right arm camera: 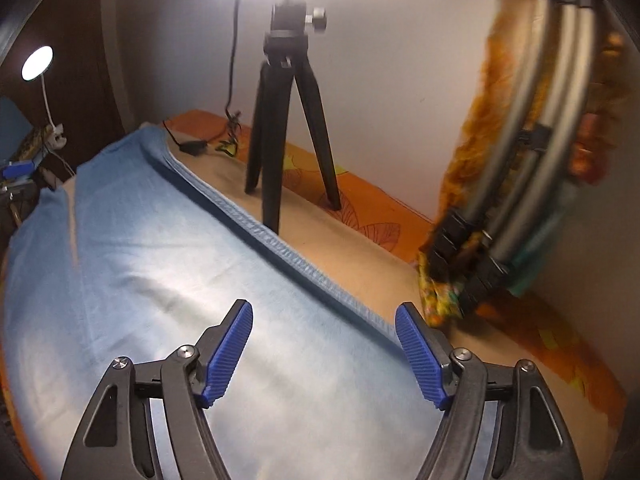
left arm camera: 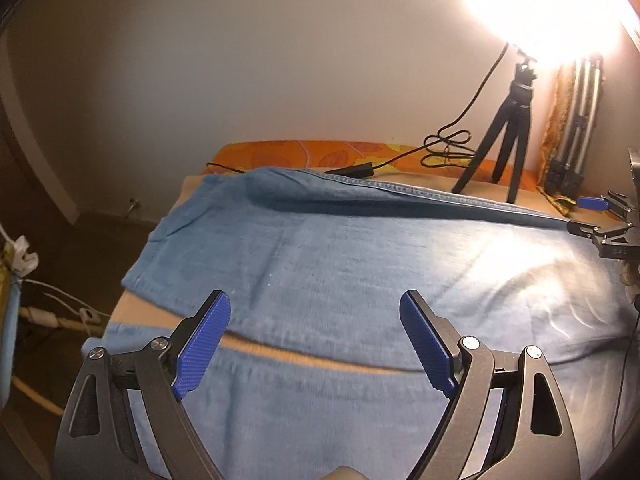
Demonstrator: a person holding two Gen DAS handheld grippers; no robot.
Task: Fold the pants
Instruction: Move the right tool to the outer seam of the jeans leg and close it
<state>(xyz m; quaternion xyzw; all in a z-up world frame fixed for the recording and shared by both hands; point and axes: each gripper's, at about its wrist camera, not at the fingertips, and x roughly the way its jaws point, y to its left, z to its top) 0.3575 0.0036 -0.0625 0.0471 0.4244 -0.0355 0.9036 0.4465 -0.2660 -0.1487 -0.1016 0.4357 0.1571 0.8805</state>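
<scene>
Blue ribbed pads spread wide and holding nothing, the left gripper (left arm camera: 314,340) hovers over the pants (left arm camera: 340,264) — blue denim spread flat on a tan-covered surface (left arm camera: 420,184). A thin strip of tan shows between two denim edges just ahead of its fingertips, apparently the gap between the legs. The right gripper (right arm camera: 324,348) is likewise open and empty, poised above the denim with its right pad just beside the stitched outer seam (right arm camera: 280,248), which runs along the edge of the pants nearest the black tripod (right arm camera: 288,120). A coiled cable (left arm camera: 444,148) lies beyond that seam, near the tripod's feet. Judging by the flat, unfolded cloth, the fold has not begun. To do it well, each gripper likely should pinch one edge fully — catching both layers, keeping the seam taut — then carry it across evenly.
</scene>
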